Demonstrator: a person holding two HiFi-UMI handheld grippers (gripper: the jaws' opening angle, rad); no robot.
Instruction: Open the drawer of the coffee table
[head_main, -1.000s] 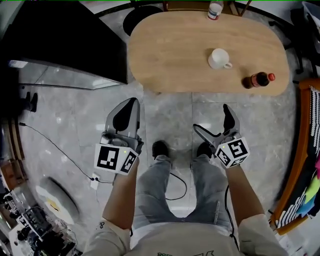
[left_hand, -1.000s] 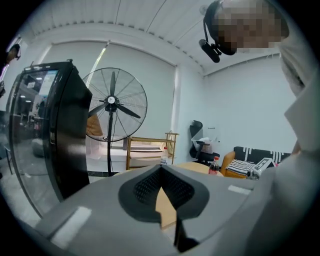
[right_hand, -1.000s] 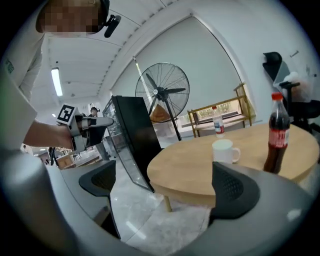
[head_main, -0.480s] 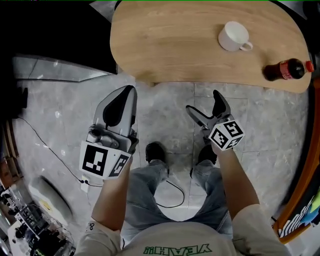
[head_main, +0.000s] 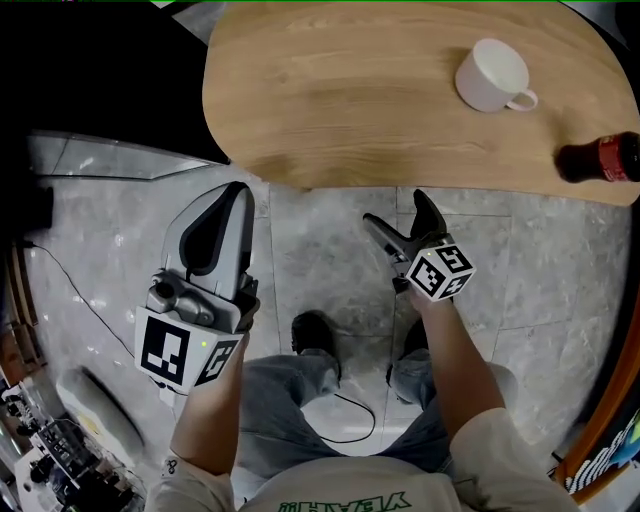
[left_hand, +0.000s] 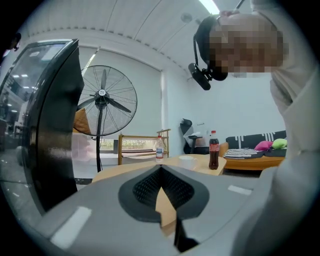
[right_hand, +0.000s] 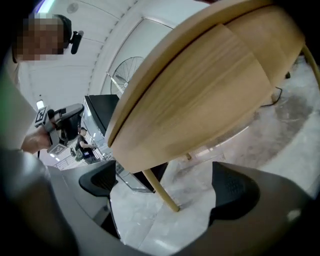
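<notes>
an oval light-wood counter stands just ahead of the person on the grey marble-tile floor. on its top, toward the right, sit a white ceramic cup and a dark cola bottle with a red cap, well apart from each other.

the left gripper is clenched with nothing between its jaws. it is held level with the counter top, near its edge but not touching it.

the right gripper is released, jaws wide apart and empty. it sits low beside the near edge and looks up at the counter's underside. there a pale wood box-shaped part hangs under the top, above a slanted wooden leg. whether this part is the drawer cannot be told. neither gripper touches the counter.
</notes>
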